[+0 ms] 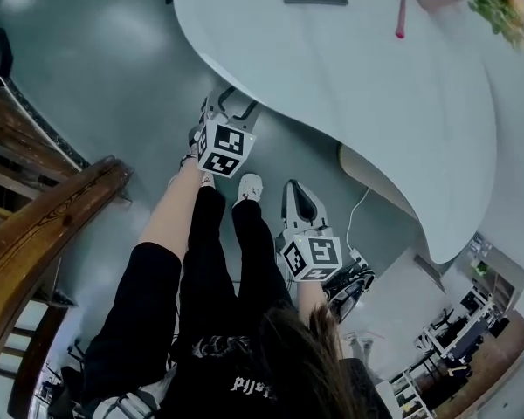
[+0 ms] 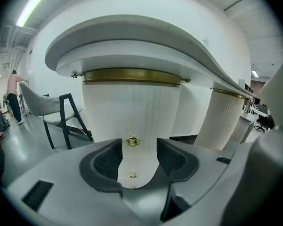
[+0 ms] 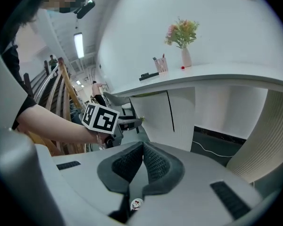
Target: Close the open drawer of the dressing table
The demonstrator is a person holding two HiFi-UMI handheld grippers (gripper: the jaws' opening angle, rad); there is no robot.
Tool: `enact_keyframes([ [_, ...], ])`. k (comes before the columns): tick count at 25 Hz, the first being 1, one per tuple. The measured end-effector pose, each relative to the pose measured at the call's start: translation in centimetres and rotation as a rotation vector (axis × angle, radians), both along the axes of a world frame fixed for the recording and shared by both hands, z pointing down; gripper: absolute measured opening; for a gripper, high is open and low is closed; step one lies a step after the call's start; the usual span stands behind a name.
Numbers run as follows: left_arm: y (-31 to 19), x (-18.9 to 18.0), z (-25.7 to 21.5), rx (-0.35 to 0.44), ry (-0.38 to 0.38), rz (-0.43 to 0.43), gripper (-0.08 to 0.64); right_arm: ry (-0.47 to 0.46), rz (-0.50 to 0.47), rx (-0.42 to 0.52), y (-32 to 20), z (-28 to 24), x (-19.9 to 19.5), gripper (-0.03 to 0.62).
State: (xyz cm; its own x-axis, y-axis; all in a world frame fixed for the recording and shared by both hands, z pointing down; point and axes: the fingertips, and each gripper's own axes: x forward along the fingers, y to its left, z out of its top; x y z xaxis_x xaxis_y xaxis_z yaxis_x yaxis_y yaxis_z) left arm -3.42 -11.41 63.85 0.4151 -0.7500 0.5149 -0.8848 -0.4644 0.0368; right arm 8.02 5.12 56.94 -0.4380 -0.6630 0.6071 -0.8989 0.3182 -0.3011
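We find the dressing table (image 1: 349,68) with its ribbed drawer front (image 2: 132,109) sitting flush beneath the brass band (image 2: 132,75). No drawer stands out in any view, so we judge the closing done. The left gripper (image 2: 137,149) is released, jaws wide apart, with the brass knob (image 2: 132,141) in line between them but clear of both pads. The right gripper (image 3: 142,150) is clenched on nothing, held aside. In our judgement, only withdrawal is left.
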Motion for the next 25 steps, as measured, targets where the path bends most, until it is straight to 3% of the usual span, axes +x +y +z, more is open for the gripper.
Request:
enact_keyframes([
  [10,5.2,-1.4,-3.5,-0.077,0.010,-0.037,0.222,0.003,-0.014,0.029,0.3,-3.7,0.1,0.026],
  [17,9.0,-1.4,-8.2,-0.073,0.039,-0.053,0.222,0.001,-0.042,0.054,-0.5,-6.1,0.0,0.026],
  [25,10.2,-1.8,-14.1,-0.034,0.071,-0.098,0.222,0.013,-0.091,0.092,-1.9,-9.1,-0.4,0.026],
])
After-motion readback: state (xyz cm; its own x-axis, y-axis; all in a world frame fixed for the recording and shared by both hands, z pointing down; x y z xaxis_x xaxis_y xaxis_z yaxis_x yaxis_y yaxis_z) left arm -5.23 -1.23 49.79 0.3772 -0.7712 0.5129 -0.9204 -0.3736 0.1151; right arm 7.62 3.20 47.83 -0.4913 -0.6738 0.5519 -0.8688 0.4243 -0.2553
